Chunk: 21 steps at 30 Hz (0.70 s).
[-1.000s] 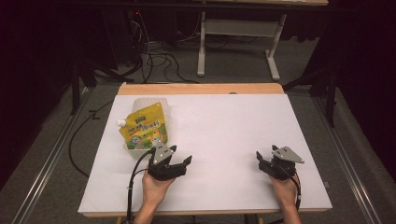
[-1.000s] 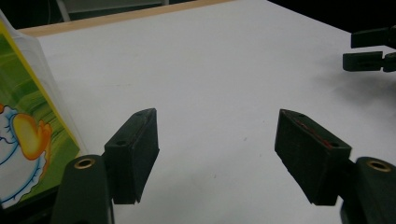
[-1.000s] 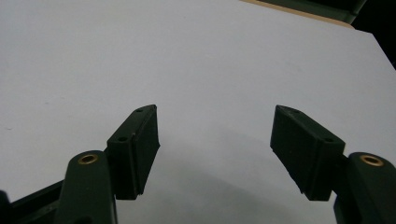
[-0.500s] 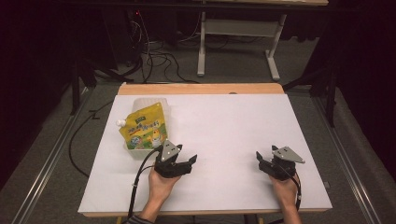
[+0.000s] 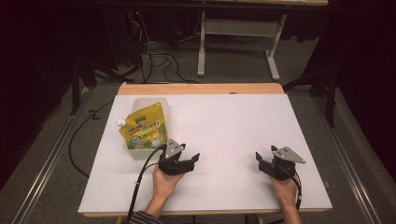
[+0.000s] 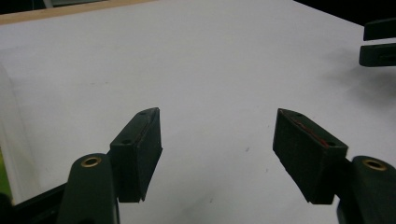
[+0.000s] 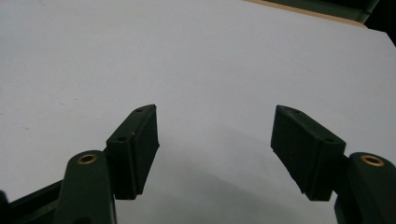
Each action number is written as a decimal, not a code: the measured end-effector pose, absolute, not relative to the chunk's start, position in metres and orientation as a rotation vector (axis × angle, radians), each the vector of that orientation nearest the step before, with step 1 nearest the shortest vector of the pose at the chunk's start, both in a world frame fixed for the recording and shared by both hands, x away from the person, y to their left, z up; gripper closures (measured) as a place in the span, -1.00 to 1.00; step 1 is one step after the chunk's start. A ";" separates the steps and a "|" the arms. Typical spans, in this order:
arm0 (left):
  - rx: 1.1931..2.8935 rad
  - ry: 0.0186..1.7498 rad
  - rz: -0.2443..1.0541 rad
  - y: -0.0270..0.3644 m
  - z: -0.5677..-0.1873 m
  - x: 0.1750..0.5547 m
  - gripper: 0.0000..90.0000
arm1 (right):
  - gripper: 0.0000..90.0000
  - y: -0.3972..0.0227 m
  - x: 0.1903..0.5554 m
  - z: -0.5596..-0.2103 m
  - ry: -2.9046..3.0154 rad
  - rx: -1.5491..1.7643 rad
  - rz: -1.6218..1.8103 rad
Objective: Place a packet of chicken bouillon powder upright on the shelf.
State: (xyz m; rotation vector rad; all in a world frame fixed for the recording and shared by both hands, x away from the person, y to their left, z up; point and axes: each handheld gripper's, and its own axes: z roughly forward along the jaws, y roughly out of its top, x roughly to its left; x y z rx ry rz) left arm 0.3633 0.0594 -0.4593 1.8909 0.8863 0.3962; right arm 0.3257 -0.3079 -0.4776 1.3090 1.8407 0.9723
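Note:
A yellow spouted pouch (image 5: 143, 127) with a white cap lies on a pale, shallow container (image 5: 145, 103) at the table's left. My left gripper (image 5: 192, 161) sits just right of and nearer than the pouch, apart from it, jaws open and pointing right. In the left gripper view its fingers (image 6: 138, 149) stand wide over bare white table, holding nothing. My right gripper (image 5: 259, 161) rests at the near right, open, pointing left. Its own view shows my right gripper (image 7: 215, 109) empty above the white surface. The right gripper's jaw tips (image 6: 379, 43) also appear far off in the left gripper view.
The white tabletop (image 5: 224, 121) has a wooden strip (image 5: 201, 88) along its far edge. Beyond it are a grey floor, cables (image 5: 154, 56) and a white stand's legs (image 5: 236, 46). Metal rails run along both sides of the table.
My left gripper has slid a little to the right, away from the pouch. The right gripper and the pouch have stayed put.

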 end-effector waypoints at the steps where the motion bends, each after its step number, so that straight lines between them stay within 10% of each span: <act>1: 1.890 0.889 0.395 0.059 -0.460 0.364 -0.27 | -0.27 -0.308 0.326 -0.478 1.841 1.307 0.972; 21: 1.879 0.940 0.437 0.051 -0.476 0.377 -0.28 | -0.27 -0.308 0.326 -0.478 1.843 1.307 0.981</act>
